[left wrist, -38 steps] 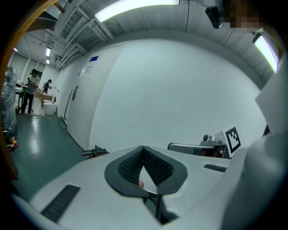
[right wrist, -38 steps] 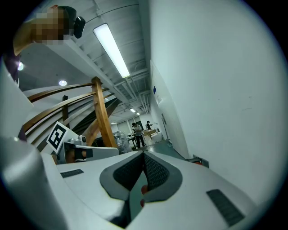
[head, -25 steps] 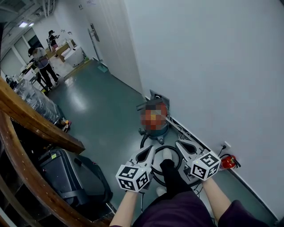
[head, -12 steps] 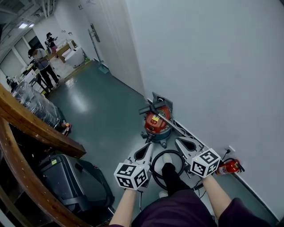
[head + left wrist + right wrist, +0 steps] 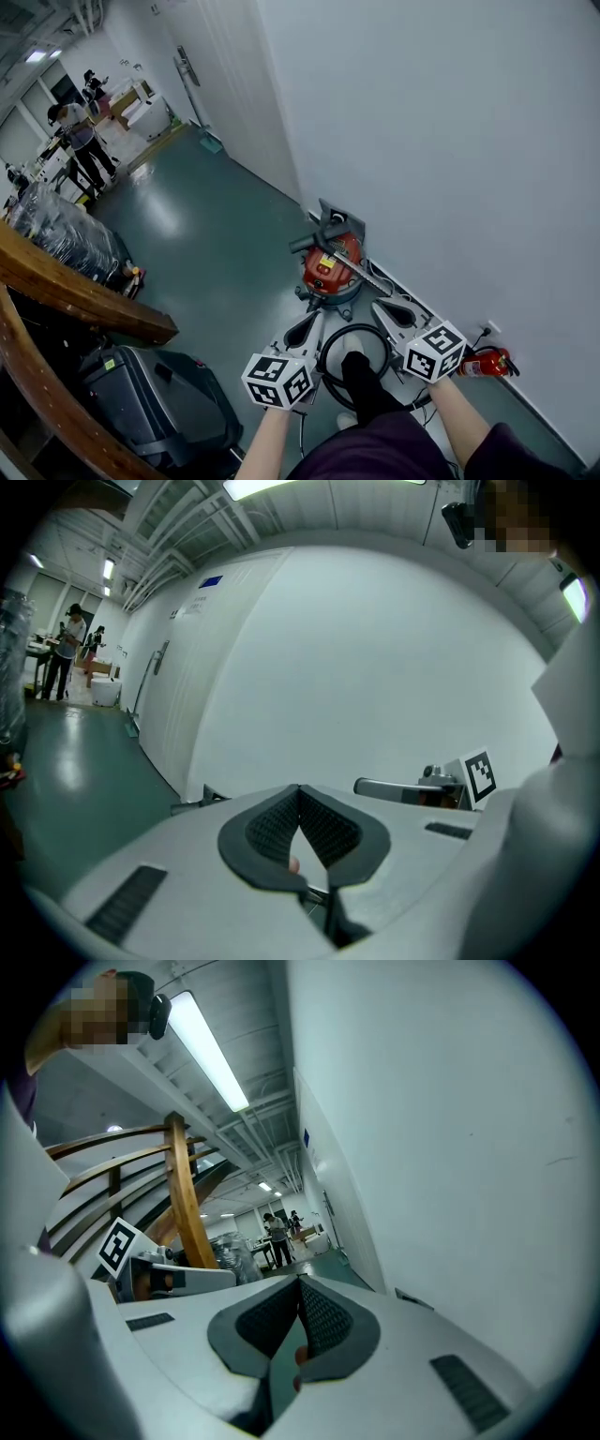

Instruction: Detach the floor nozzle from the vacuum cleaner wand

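A red canister vacuum cleaner [image 5: 327,269] stands on the green floor by the white wall. A silver wand [image 5: 361,267] lies slanted across it. A grey part [image 5: 335,220], apparently the floor nozzle, rests against the wall behind it. A black hose [image 5: 330,339] loops on the floor in front. My left gripper [image 5: 316,317] and right gripper [image 5: 379,305] hover side by side above the hose, short of the canister, touching nothing. The left gripper [image 5: 298,793] and the right gripper [image 5: 300,1284] each have shut jaws with nothing between them.
A red fire extinguisher [image 5: 486,361] lies by the wall at the right, under a wall socket [image 5: 492,328]. A curved wooden stair rail [image 5: 75,295] and a black case [image 5: 141,398] fill the left. Wrapped pallets [image 5: 56,220] and people [image 5: 70,141] are far down the hall.
The vacuum cleaner has drawn nearer and sits lower in the head view as the person moved forward with both grippers. Both grippers stayed shut and level with each other.
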Demonstrator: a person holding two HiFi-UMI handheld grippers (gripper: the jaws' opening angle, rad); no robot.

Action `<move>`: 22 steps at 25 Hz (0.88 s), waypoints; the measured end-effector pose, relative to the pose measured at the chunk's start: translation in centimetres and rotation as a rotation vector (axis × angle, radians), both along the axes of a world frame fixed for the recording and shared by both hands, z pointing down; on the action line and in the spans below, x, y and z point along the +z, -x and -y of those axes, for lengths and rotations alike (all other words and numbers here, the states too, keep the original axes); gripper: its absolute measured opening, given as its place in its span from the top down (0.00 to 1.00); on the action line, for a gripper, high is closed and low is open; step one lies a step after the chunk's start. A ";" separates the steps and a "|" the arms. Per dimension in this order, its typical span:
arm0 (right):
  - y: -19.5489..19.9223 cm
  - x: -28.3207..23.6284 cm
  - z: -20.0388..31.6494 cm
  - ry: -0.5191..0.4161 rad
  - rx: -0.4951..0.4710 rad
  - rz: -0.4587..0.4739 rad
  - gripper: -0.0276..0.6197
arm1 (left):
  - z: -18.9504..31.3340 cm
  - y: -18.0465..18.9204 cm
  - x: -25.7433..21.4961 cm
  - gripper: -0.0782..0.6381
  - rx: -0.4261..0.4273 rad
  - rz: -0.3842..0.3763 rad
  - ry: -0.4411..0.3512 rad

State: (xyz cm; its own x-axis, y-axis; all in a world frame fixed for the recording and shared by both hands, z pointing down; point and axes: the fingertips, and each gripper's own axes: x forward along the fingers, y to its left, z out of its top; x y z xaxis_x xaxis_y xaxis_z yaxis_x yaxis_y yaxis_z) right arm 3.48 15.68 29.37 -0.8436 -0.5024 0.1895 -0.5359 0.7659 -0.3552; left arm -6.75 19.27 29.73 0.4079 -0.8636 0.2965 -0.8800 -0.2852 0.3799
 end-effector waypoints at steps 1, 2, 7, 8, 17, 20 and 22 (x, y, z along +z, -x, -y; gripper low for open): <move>0.1 0.3 0.8 0.006 0.003 -0.002 0.93 | 0.7 0.3 0.2 0.88 -0.002 -0.004 0.005; 0.2 0.6 1.5 0.013 0.006 -0.003 0.93 | 1.5 0.5 0.5 0.88 -0.004 -0.008 0.010; 0.7 2.4 5.5 0.038 0.012 -0.018 0.93 | 5.6 1.6 2.0 0.88 -0.008 -0.012 0.034; 0.9 2.9 6.2 0.046 0.014 -0.022 0.93 | 6.3 1.8 2.4 0.88 -0.009 -0.017 0.042; 2.5 6.6 13.6 0.119 0.011 -0.056 0.93 | 14.2 3.4 5.2 0.88 -0.033 -0.062 0.116; 2.5 7.7 16.1 0.140 0.005 -0.059 0.93 | 16.9 3.2 6.0 0.88 -0.035 -0.070 0.137; 2.5 8.4 17.7 0.140 0.002 -0.069 0.93 | 18.5 3.0 6.3 0.88 -0.035 -0.067 0.146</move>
State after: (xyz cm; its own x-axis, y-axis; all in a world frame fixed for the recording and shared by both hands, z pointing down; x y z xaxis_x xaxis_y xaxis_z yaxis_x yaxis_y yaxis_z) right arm 0.96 -2.02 37.74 -0.8251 -0.4689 0.3152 -0.5644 0.7100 -0.4211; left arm -9.78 0.73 36.06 0.4015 -0.8273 0.3929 -0.8595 -0.1923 0.4735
